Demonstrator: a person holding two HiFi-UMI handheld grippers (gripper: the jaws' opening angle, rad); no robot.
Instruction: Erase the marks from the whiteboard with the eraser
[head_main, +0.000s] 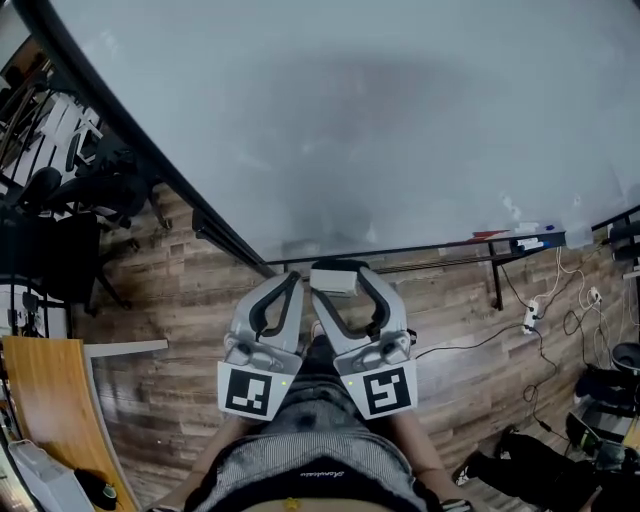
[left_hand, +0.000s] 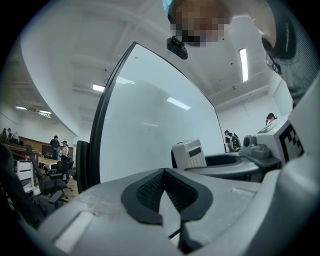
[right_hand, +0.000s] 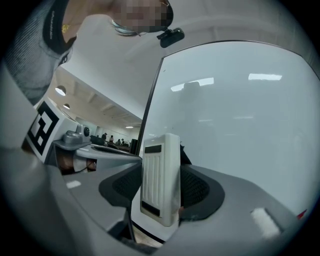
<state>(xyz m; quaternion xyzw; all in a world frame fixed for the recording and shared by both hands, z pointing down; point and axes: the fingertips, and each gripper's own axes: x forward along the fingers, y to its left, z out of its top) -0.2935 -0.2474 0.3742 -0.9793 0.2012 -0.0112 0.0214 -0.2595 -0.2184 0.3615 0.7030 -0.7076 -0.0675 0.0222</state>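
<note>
The right gripper squeezes the white eraser between its two jaws. The eraser is close to the bottom edge of the whiteboard. The left gripper is just beside it, with its jaws pressed together and nothing in them. Black chairs stand on the wood floor to the left.

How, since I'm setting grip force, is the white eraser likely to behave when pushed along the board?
The eraser looks like a rigid ribbed plastic shell, so probably stiff and light. The right gripper clamps its sides, so slipping seems unlikely. It stands tall beyond the jaws, so it may tilt against the whiteboard.
</note>
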